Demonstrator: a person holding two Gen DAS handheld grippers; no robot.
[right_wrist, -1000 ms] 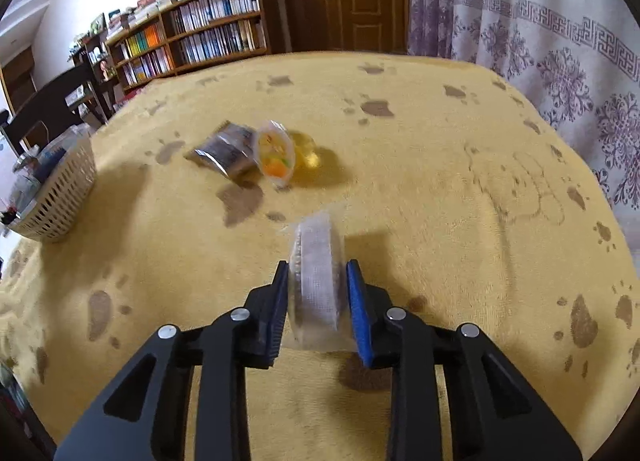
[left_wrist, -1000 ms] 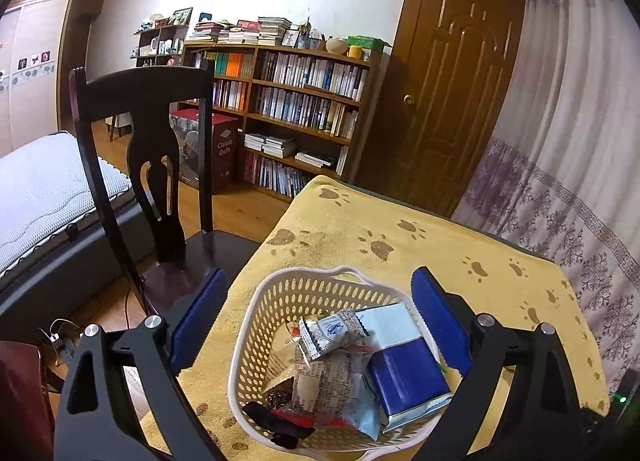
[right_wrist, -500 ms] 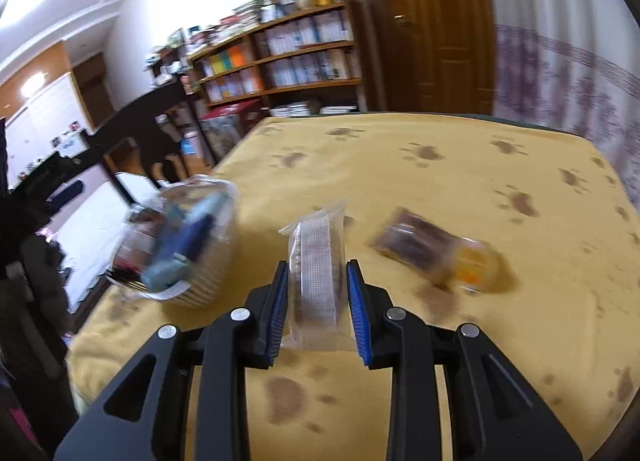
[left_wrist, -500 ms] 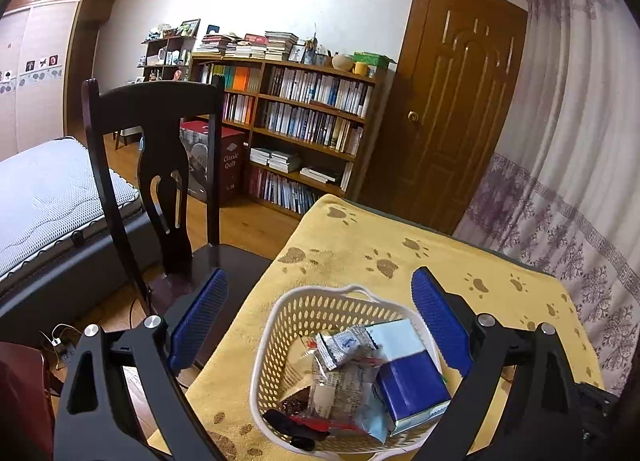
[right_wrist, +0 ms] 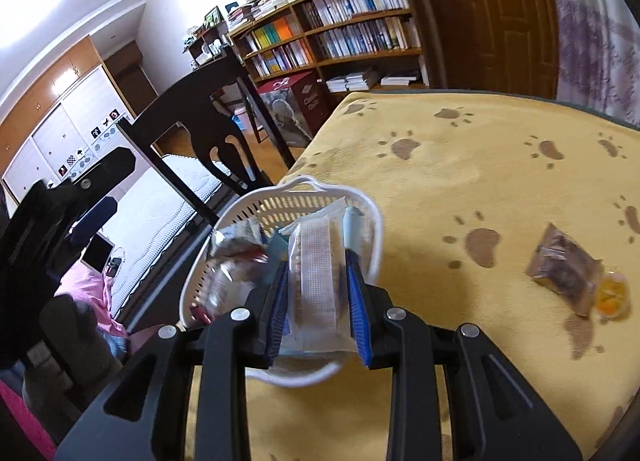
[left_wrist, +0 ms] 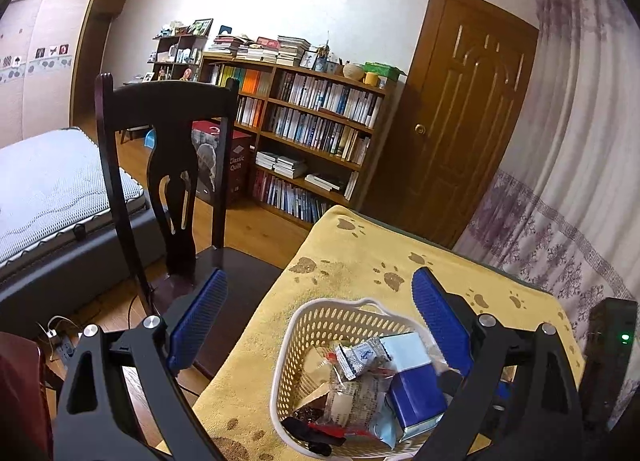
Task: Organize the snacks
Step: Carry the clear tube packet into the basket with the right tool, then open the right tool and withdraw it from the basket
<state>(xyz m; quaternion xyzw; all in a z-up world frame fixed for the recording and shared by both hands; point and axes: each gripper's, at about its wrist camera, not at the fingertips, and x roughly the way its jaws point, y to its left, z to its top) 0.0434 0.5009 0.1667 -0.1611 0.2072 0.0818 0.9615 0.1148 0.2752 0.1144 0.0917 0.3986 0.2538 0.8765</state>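
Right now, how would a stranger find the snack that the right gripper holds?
On the yellow paw-print cloth stands a white basket. Just above it, the right gripper clamps a clear packet, the only snack held upright in the air.

Left hand-held gripper [left_wrist: 318, 311] spread wide, basket [left_wrist: 294, 345] of snacks [left_wrist: 360, 357] below

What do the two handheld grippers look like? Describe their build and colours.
Both the left gripper and the right gripper have black angular linkage arms with silver pivot bolts. Each ends in two flat fingers faced with blue ribbed pads. No cables or sleeves show.
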